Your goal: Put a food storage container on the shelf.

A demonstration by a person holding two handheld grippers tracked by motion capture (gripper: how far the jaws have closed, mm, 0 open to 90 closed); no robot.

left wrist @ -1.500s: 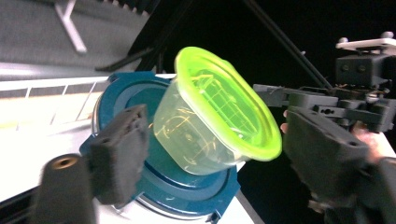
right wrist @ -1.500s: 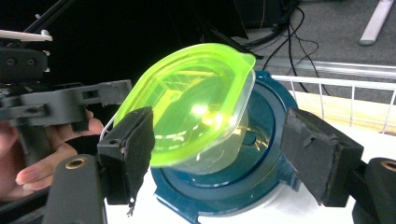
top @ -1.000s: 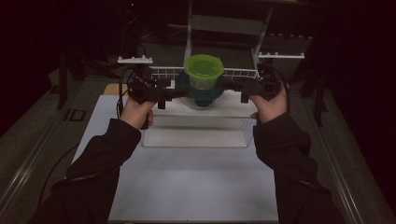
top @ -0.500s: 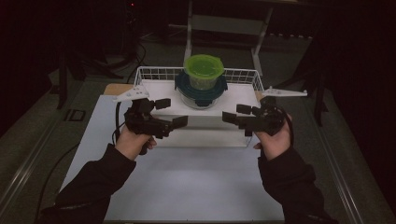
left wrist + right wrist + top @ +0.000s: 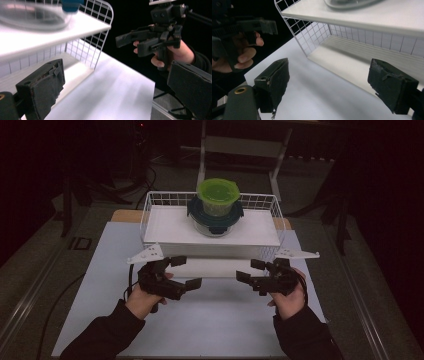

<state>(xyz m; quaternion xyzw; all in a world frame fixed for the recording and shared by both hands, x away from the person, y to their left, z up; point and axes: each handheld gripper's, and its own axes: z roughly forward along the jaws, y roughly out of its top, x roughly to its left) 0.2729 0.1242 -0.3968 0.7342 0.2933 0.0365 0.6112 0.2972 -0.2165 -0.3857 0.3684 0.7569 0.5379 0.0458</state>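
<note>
Both grippers hang just above the desk, clear of everything: my left gripper (image 5: 182, 271) has its jaws spread wide with nothing between them, and my right gripper (image 5: 250, 272) is spread the same way, the two pointing inward at each other in front of the wire rack (image 5: 150, 215).

Nearest to them is a stack of two round containers on the rack's white top shelf (image 5: 165, 225), toward its far edge and near the middle. Below sits the clear glass bowl (image 5: 216, 227), capped with a dark teal lid (image 5: 195, 211); on that lid stands a smaller clear tub (image 5: 216, 207) with a bright green lid (image 5: 217, 189) (I cannot tell what, if anything, is inside either one).

From the left gripper view the bowl's (image 5: 32, 18) clear wall shows up blurred on the shelf. That rack stands at the far edge of the white desk (image 5: 210, 320), its lower shelf (image 5: 352, 60) bare and white.
</note>
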